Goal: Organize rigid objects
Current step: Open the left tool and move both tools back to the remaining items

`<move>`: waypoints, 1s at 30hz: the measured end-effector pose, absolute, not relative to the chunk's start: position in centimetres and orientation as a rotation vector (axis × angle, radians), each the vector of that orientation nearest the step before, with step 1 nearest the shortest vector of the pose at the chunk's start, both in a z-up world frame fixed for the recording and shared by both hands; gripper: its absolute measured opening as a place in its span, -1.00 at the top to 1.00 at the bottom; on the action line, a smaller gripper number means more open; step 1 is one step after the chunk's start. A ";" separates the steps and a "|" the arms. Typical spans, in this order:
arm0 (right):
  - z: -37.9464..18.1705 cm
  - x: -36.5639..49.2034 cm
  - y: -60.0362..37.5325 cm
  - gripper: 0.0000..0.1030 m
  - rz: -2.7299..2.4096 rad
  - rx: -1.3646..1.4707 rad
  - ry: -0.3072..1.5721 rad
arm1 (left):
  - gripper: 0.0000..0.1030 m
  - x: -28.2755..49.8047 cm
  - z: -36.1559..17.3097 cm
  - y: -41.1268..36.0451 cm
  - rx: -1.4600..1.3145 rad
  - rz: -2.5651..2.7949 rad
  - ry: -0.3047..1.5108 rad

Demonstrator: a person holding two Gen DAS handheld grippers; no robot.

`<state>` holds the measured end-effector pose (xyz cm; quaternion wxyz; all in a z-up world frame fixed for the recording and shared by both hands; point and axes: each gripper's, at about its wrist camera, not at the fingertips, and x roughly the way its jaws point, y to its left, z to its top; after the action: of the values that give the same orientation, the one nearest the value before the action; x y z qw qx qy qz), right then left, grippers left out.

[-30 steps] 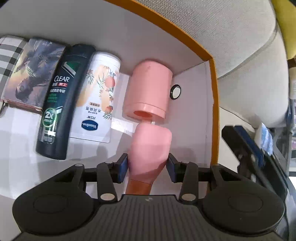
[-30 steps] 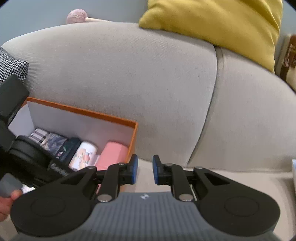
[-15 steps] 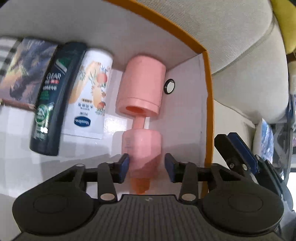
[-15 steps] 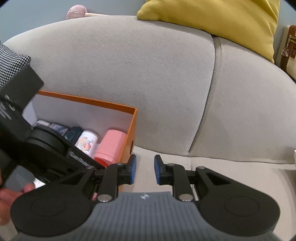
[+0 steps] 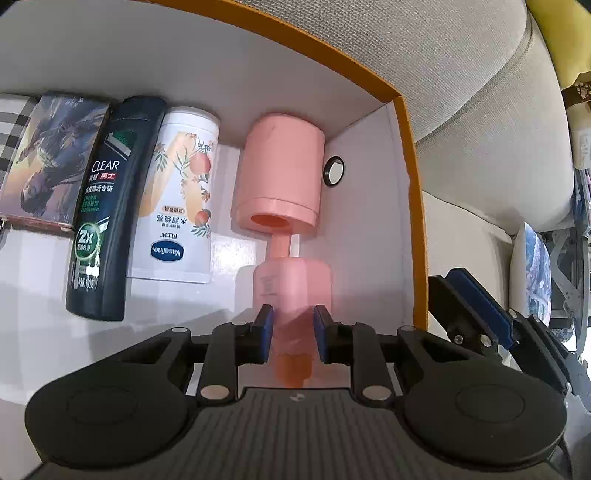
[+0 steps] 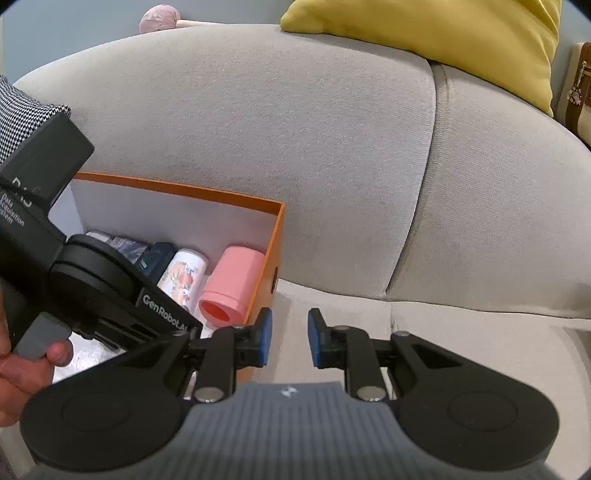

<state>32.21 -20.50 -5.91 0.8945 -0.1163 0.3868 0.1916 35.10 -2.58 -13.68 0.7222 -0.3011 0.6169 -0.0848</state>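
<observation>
An orange box [image 5: 410,192] with a white inside rests on a grey sofa. A pink dumbbell [image 5: 282,177] lies flat in it by the right wall. Beside it, to the left, lie a white Vaseline bottle [image 5: 181,206] and a dark Clear shampoo bottle [image 5: 107,206]. My left gripper [image 5: 291,332] hangs just over the dumbbell's near end; its jaws are closing, the wider pink end showing behind the narrow gap, untouched by the pads. My right gripper [image 6: 290,339] hovers over the sofa seat outside the box [image 6: 275,236], its jaws slightly apart and empty.
A picture-printed flat case [image 5: 48,162] and a checked item [image 5: 11,129] lie at the box's left. The sofa back [image 6: 295,129] rises behind, with a yellow cushion [image 6: 443,33] on top. A hand [image 6: 22,365] holds the left gripper's handle. A round hole [image 5: 334,171] pierces the box's right wall.
The left gripper let go of the pink dumbbell, which now lies flat in the box, and its jaws have narrowed over the near end. The right gripper has barely moved.
</observation>
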 end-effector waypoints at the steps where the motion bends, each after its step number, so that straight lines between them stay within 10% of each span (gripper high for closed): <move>1: -5.8 32.1 -20.5 0.58 0.396 -0.242 0.801 | 0.50 34.9 -13.4 -2.4 -0.654 -0.192 1.354; 19: -2.1 25.4 -21.7 0.45 0.416 -0.185 0.733 | 0.61 22.4 -2.2 -0.2 -0.454 -0.291 1.038; 30: -4.1 17.9 -23.5 0.23 0.419 -0.058 0.804 | 0.61 14.2 -4.6 0.8 -0.442 -0.154 1.046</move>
<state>17.87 -23.52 -4.11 0.8987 -0.0282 0.3881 0.2025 14.23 0.75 -4.63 0.8403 -0.2092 0.4949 -0.0727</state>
